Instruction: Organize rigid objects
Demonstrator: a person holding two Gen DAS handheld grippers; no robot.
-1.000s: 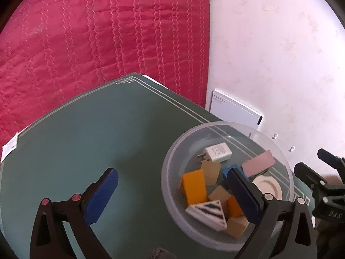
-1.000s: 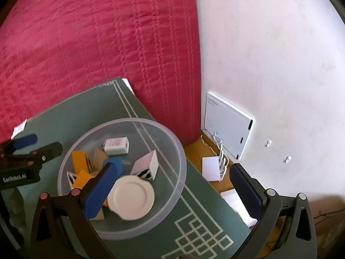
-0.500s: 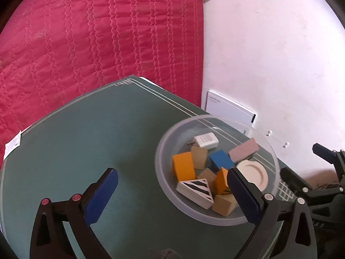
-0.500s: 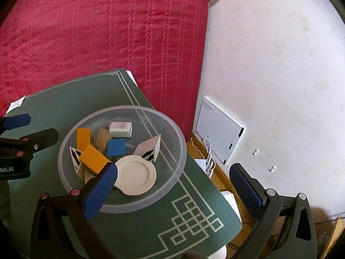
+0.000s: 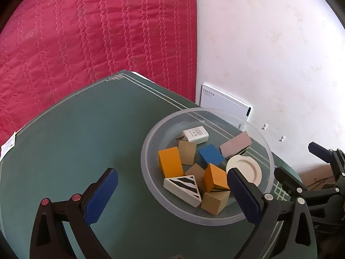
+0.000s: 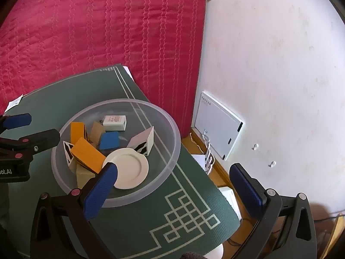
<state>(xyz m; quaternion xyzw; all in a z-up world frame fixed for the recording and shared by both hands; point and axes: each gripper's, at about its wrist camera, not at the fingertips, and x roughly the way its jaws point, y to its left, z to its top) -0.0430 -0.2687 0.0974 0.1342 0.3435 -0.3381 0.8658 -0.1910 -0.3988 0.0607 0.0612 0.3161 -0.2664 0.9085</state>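
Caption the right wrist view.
Open right tongs above a clear bowl of blocks and a small white plate.

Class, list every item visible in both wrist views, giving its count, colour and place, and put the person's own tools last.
Bowl: 1, clear plastic, on the mat.
Mat: 1, dark green, pale line border.
Blocks: 2 orange, 1 blue, about 3 tan, in the bowl.
Striped wedges: 2, white with black stripes, in the bowl.
Charger: 1, white, far side of bowl.
Small plate: 1, white, in the bowl.
Quilt: 1, red, behind the mat.
White box: 1, against the wall.
Left gripper: blue pads, open.
Right gripper: blue pads, open.
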